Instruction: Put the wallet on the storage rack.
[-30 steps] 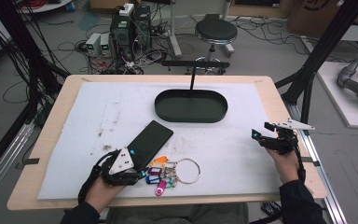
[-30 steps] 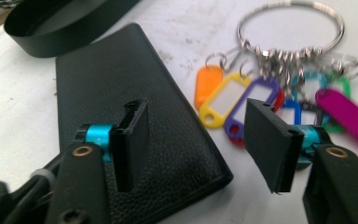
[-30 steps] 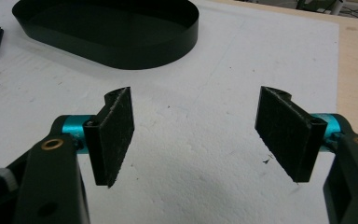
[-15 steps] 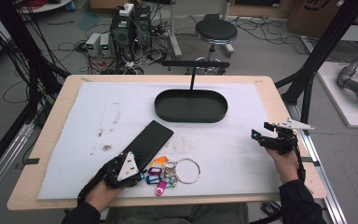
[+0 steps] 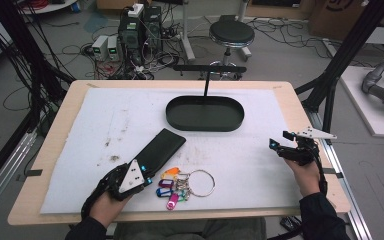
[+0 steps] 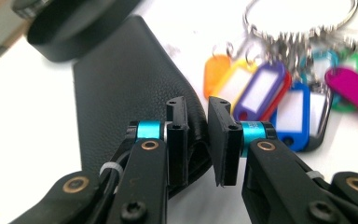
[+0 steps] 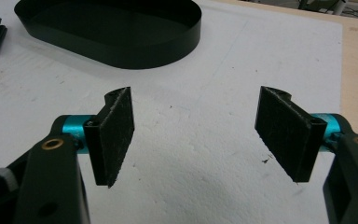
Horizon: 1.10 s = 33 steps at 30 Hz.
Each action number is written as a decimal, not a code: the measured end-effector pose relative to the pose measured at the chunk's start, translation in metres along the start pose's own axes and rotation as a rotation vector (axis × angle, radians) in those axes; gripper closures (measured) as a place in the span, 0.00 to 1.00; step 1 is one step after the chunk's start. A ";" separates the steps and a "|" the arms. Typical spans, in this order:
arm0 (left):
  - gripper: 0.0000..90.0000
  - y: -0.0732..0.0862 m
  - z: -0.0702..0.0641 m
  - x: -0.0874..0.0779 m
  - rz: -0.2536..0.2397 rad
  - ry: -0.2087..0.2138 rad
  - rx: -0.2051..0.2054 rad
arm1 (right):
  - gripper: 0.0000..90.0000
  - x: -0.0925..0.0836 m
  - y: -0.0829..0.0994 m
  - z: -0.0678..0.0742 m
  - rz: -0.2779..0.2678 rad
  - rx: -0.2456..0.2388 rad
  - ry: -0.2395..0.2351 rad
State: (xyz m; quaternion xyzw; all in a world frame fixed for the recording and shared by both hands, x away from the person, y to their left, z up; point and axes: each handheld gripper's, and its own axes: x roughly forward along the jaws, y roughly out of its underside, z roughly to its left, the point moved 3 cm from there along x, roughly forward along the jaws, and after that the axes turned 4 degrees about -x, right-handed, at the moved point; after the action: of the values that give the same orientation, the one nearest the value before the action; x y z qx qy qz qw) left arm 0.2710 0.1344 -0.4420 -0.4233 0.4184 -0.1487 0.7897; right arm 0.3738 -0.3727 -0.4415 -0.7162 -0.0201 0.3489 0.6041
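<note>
Wallet: black leather wallet (image 5: pixel 158 151) lies flat on the white mat (image 5: pixel 105 125), in front of the person's left hand, with 1 end pointing to the tray.
Left gripper: left gripper (image 6: pixel 198 135) sits at the near corner of the wallet. Its jaws have just been closing and now stand narrow, with the wallet's edge between them. The left pad touches the leather. A thin gap shows by the right pad, so I cannot tell if the grip is tight.
Keys: bunch of key tags (image 5: pixel 172 184) in orange, blue, purple, green and pink hangs on 1 metal ring (image 5: pixel 201 182), just beside the wallet and the left gripper.
Tray: black oval tray (image 5: pixel 205 116) sits farther back on the mat, well apart from both hands.
Right gripper: right gripper (image 7: pixel 196 135) is over bare mat at the right side of the surface (image 5: pixel 290 100), jaws wide, holding no thing.
</note>
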 end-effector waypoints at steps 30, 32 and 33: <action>0.86 0.019 0.050 -0.034 -0.254 -0.131 -0.364 | 0.32 0.000 0.000 0.001 -0.002 0.000 0.004; 0.86 0.019 0.050 -0.034 -0.253 -0.144 -0.364 | 0.32 0.000 0.000 0.002 0.000 0.000 0.002; 0.86 0.019 0.051 -0.035 -0.253 -0.152 -0.365 | 0.32 0.000 0.000 0.002 0.000 0.000 0.002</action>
State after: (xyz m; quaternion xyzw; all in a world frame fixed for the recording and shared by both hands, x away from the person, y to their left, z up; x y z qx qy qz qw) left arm 0.2876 0.1934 -0.4236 -0.6180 0.3214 -0.1362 0.7044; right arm 0.3734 -0.3708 -0.4414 -0.7166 -0.0194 0.3482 0.6041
